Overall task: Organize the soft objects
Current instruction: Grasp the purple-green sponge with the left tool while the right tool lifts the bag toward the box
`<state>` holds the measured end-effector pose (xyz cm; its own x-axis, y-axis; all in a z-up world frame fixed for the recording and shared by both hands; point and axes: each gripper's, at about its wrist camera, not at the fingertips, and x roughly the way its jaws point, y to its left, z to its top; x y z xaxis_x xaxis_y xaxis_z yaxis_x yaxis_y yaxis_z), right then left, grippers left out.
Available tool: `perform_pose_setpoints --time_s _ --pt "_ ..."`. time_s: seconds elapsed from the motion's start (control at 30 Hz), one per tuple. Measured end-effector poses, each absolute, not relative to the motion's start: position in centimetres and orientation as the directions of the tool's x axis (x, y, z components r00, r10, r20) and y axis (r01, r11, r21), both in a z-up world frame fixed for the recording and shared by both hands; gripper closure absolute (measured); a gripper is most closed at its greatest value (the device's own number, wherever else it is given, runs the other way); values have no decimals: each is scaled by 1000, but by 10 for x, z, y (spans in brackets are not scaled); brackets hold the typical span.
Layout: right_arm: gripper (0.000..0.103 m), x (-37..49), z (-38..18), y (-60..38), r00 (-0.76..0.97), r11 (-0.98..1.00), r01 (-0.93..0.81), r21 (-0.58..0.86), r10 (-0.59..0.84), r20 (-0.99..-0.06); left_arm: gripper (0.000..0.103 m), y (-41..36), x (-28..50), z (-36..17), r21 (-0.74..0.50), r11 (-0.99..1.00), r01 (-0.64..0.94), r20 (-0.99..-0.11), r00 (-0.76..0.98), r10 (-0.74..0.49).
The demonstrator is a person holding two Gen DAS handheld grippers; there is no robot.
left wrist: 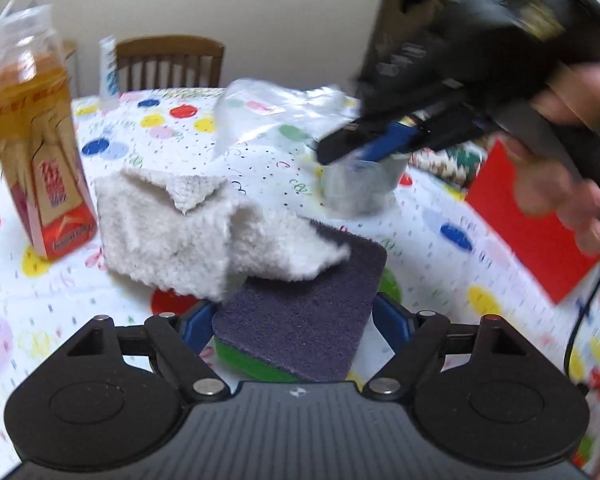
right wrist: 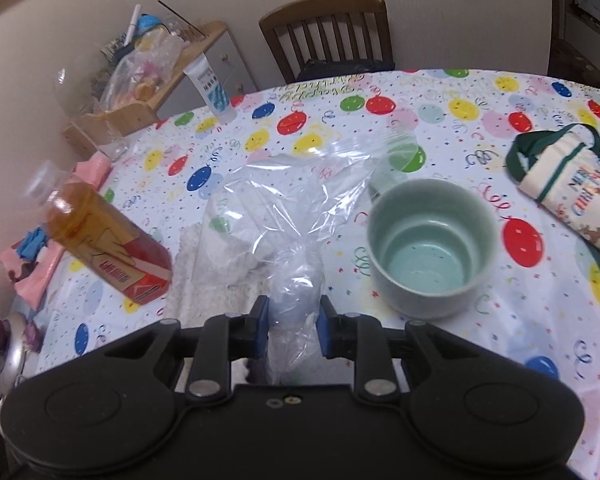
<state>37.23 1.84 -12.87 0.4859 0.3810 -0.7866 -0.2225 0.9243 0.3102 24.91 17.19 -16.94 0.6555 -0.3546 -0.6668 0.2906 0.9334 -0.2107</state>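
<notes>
A purple-topped sponge with a green underside [left wrist: 300,320] sits between the blue pads of my left gripper [left wrist: 294,324], which press on its sides. A fluffy white cloth [left wrist: 172,232] lies on the table with one corner draped over the sponge's far edge. My right gripper [right wrist: 292,328] is shut on the gathered neck of a clear plastic bag [right wrist: 284,208], which fans out ahead over the white cloth [right wrist: 204,292]. In the left wrist view the right gripper [left wrist: 364,148] shows blurred at upper right, a hand behind it, with the bag [left wrist: 268,116] raised off the table.
A pale green mug [right wrist: 428,248] stands right of the bag. An orange-liquid bottle [right wrist: 104,236] stands left. A holiday-print pouch [right wrist: 568,188] and a red sheet [left wrist: 532,228] lie on the right. A white tube [right wrist: 212,88] and a wooden chair [right wrist: 328,36] are at the far edge.
</notes>
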Motion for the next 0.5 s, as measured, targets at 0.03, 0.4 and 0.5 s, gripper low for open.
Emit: perform_pose_setpoints --time_s 0.03,0.4,0.5 --pt "80 368 -125 14 488 922 -225 314 386 -783 21 172 248 -168 -229 934 273 -669 653 -355" --pt "80 323 -86 -57 501 899 -267 346 436 -747 21 147 225 -142 -407 896 179 -648 634 -421" --pt "80 309 -78 -81 504 892 -273 360 452 -737 21 135 218 -134 -427 891 155 -639 645 -419"
